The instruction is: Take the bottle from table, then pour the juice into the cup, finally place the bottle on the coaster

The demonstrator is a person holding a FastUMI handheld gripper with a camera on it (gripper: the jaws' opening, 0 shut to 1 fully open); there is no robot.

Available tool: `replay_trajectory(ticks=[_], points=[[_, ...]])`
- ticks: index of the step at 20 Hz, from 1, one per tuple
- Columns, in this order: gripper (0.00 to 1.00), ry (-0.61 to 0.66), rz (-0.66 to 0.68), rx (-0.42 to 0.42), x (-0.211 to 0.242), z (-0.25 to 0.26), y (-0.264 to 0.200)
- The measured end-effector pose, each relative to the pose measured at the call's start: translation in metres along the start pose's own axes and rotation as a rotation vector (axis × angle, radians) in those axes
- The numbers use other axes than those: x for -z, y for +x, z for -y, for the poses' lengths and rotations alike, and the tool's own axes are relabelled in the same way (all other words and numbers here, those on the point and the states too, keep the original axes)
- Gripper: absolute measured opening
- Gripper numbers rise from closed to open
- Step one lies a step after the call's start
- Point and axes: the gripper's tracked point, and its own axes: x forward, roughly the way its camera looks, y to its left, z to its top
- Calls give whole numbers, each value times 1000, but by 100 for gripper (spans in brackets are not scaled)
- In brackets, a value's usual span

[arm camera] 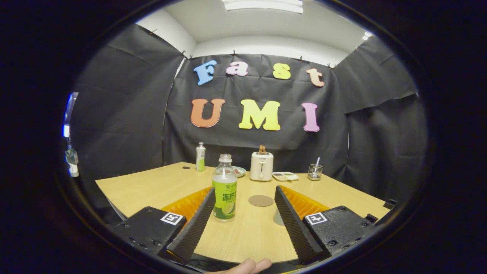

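Gripper [243,198] fingers spread wide, holding nothing, held low over the table [152,186]. Bottle [224,190] stands upright between the fingers, just beside the left finger and well clear of the right one; whether it touches the left finger cannot be told. Its cap appears to be off. Coaster [261,200] lies flat just beyond the fingertips, to the right of the bottle. A pale, cup-like shape [279,217] shows beside the right finger, largely hidden by it, so its identity is uncertain.

Risks, as judged from this position: because the bottle sits off-centre, closing would likely bring the left finger onto it first, pushing or tipping it before the right finger arrives; an open neck would then spill juice. The right finger could also knock the hidden shape as it sweeps inward. Centring the bottle before closing would reduce both hazards.

Setting: a light wood-grain tabletop inside a booth walled with black cloth, under a white ceiling with a strip light. At the far edge stand a second bottle [200,156], a small dish [239,171], a toaster [261,166], a tray [285,176] and a wire holder [315,171]. A fingertip [243,267] shows below the gripper.
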Motion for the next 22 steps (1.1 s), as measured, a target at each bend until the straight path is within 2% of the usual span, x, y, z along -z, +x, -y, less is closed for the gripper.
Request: replay_trajectory(ticks=[10, 17, 22], points=[[100, 33, -74, -24, 16, -40, 79], [100, 83, -97, 4, 20, -45, 129], [100, 52, -161, 60, 25, -41, 154]])
